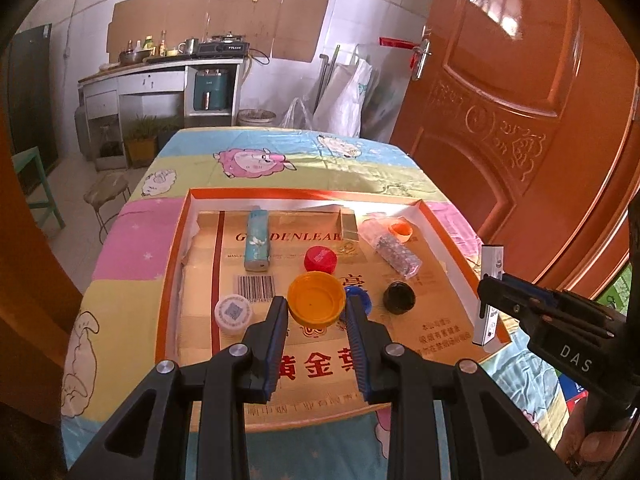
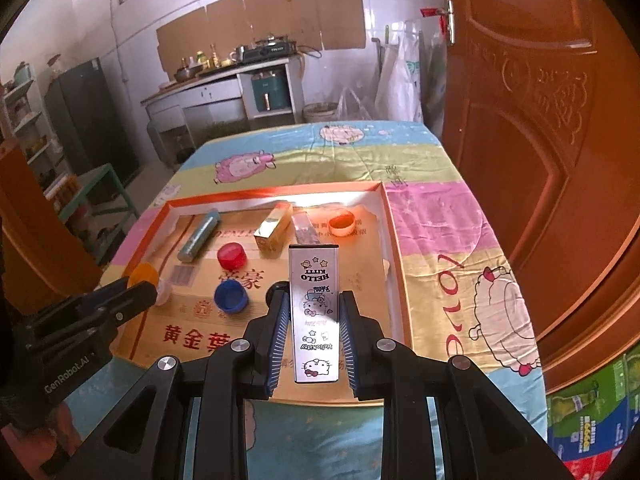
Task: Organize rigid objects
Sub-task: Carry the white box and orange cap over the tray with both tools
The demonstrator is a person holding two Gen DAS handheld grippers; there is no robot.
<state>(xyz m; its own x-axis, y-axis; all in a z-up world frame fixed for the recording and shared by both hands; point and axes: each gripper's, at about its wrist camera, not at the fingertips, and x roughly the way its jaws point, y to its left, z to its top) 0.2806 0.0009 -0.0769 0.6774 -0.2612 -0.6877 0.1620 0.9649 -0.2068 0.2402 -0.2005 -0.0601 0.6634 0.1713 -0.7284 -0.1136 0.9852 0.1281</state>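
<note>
Left claw [image 1: 316, 304] is hovering with its jaws apart, straddling the orange lid [image 1: 316, 298] but not yet pinching it; lid is sitting right between the fingertips on the cardboard liner of the orange-rimmed tray [image 1: 174, 240]. Right claw [image 2: 314, 300] is gripping the Hello Kitty case [image 2: 314, 312], a flat silver box, holding it over the near right part of the tray. Step in hand looks like sorting: left lining up a grab, right carrying the case to a spot. Next move probably calls for the left to close on the lid rim, and the right to lower the case onto bare cardboard ahead of it. Counting caps: one red cap [image 1: 320, 260] beyond the left claw, one blue cap [image 2: 231, 296] left of the right claw, one black cap [image 1: 399, 298], one white QR lid [image 1: 233, 314], one small orange ring cap [image 2: 342, 225]. Also one blue lighter [image 1: 257, 240], one gold box [image 2: 274, 230], one clear wrapped packet [image 1: 394, 250]. Tray is resting on the cartoon-cloth worktop [image 2: 460, 240].
</note>
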